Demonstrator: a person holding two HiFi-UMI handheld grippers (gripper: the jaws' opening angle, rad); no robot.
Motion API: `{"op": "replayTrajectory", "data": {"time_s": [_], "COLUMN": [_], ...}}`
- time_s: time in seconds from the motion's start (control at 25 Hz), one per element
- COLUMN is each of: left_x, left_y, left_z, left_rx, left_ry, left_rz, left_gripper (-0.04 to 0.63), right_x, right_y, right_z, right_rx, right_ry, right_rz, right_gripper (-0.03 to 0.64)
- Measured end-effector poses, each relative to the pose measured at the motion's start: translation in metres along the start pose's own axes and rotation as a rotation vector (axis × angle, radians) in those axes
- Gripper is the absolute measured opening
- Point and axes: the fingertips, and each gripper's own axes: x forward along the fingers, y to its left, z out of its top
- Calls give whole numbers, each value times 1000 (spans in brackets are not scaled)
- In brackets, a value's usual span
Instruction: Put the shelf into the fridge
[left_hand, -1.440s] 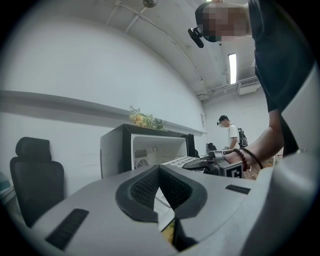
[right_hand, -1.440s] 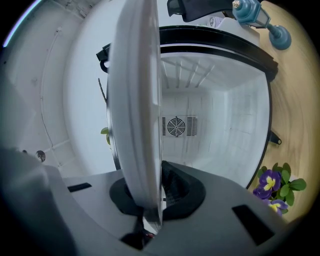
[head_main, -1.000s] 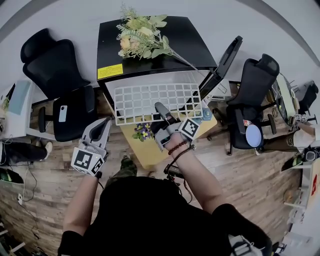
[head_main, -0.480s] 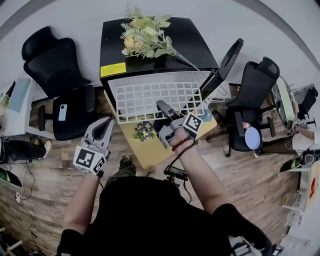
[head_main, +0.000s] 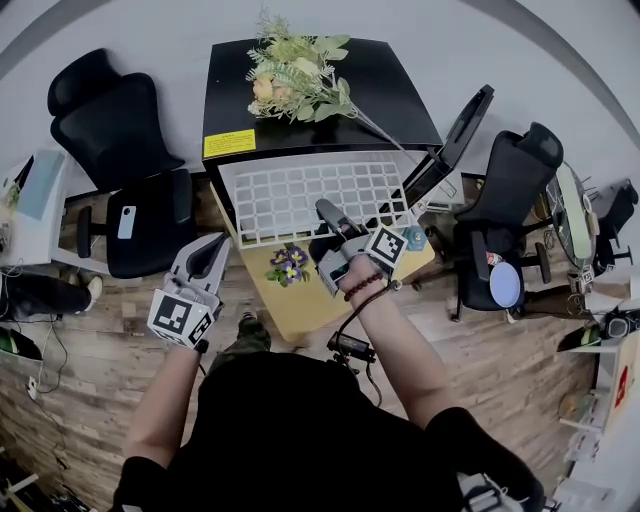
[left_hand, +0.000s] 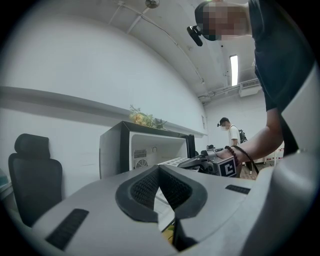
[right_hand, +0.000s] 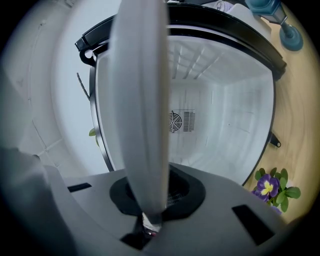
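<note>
The white grid shelf (head_main: 310, 198) lies level in front of the open black fridge (head_main: 320, 110), its far edge at the fridge's opening. My right gripper (head_main: 325, 212) is shut on the middle of the shelf's near edge. In the right gripper view the shelf (right_hand: 142, 100) runs edge-on from the right gripper (right_hand: 150, 210) toward the white fridge interior (right_hand: 225, 125) with its fan vent. My left gripper (head_main: 212, 250) hangs lower left, away from the shelf, shut on nothing. In the left gripper view its jaws meet at the left gripper (left_hand: 160, 172).
The fridge door (head_main: 455, 135) stands open to the right. A bouquet (head_main: 295, 75) lies on the fridge top. Purple flowers (head_main: 290, 262) and a blue bottle (head_main: 413, 238) sit on the small wooden table (head_main: 300, 305). Black chairs (head_main: 120, 170) (head_main: 510, 200) flank the fridge.
The right gripper and the shelf have edged slightly toward the fridge. The left gripper has stayed where it was.
</note>
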Motion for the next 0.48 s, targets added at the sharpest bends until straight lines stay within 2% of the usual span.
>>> {"op": "replayTrajectory", "data": {"time_s": [0.48], "left_x": [7], "left_y": [3], "left_z": [-3], "left_rx": [16], "left_ry": [9], "left_rz": [4], "left_gripper": [18], "right_x": [9], "right_y": [0], "right_z": [5], "right_rx": [-19], "right_ry": [20], "right_rz": [17], "right_gripper": [40]}}
